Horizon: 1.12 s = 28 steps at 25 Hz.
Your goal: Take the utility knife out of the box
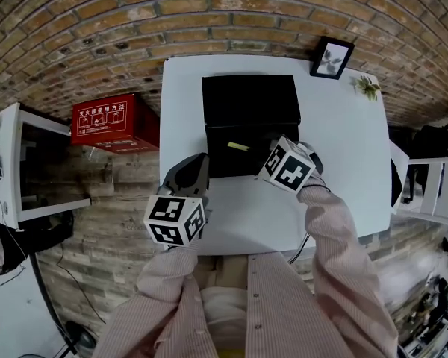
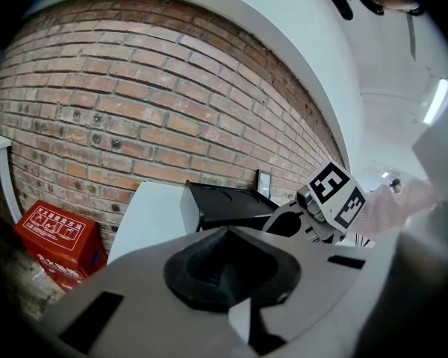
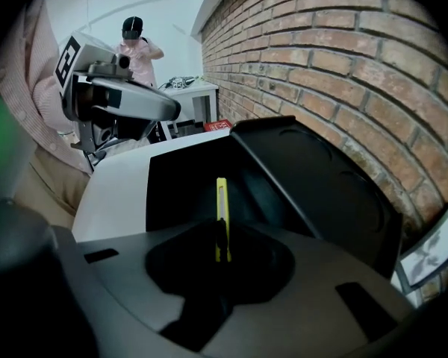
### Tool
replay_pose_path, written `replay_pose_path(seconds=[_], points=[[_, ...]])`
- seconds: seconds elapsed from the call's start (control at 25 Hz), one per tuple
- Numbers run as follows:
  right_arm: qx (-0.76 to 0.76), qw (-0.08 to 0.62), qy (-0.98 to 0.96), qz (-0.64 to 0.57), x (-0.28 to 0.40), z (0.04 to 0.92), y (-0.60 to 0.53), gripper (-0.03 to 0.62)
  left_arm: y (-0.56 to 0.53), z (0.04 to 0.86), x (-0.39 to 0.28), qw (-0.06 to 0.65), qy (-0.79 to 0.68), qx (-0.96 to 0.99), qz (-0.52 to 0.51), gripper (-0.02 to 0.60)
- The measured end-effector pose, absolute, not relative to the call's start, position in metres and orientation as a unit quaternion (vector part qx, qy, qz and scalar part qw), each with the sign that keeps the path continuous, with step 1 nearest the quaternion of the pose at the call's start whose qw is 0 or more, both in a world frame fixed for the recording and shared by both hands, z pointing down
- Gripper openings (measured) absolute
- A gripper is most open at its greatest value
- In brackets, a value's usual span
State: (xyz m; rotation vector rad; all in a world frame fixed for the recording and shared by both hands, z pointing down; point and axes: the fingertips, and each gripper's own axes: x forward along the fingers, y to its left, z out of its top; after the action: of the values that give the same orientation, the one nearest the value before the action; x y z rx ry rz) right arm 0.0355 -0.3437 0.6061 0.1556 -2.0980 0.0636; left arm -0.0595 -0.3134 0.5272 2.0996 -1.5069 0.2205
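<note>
Right gripper (image 3: pixel 222 248) points down into the box, jaws narrowed onto the utility knife (image 3: pixel 222 215). Left gripper (image 2: pixel 226 231) hangs over the near-left part of the white table (image 1: pixel 336 162), jaws together, nothing between them. Black box (image 1: pixel 231 166) sits mid-table, with its lid (image 1: pixel 248 99) open toward the brick wall (image 1: pixel 209 13). The only content visible is the knife. It sits in the box's near half, one end pinched between the right jaws, the rest sticking out ahead of them. Knife is slim, straight, yellow.
</note>
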Motion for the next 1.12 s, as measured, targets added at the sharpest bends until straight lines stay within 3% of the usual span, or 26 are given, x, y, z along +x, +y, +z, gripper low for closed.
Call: replay_pose_path(seconds=[0.4,1.12], points=[[0.114,0.424,-0.898,0.028,0.036,0.566,-0.336,0.063,-0.306,0.506,-0.054,0.245,-0.553,0.793,0.073,-0.008],[0.259,0.212,-0.938,0.095,0.055,0.490,-0.326,0.063,-0.296,0.460,-0.046,0.185,-0.543,0.818,0.046,-0.008]])
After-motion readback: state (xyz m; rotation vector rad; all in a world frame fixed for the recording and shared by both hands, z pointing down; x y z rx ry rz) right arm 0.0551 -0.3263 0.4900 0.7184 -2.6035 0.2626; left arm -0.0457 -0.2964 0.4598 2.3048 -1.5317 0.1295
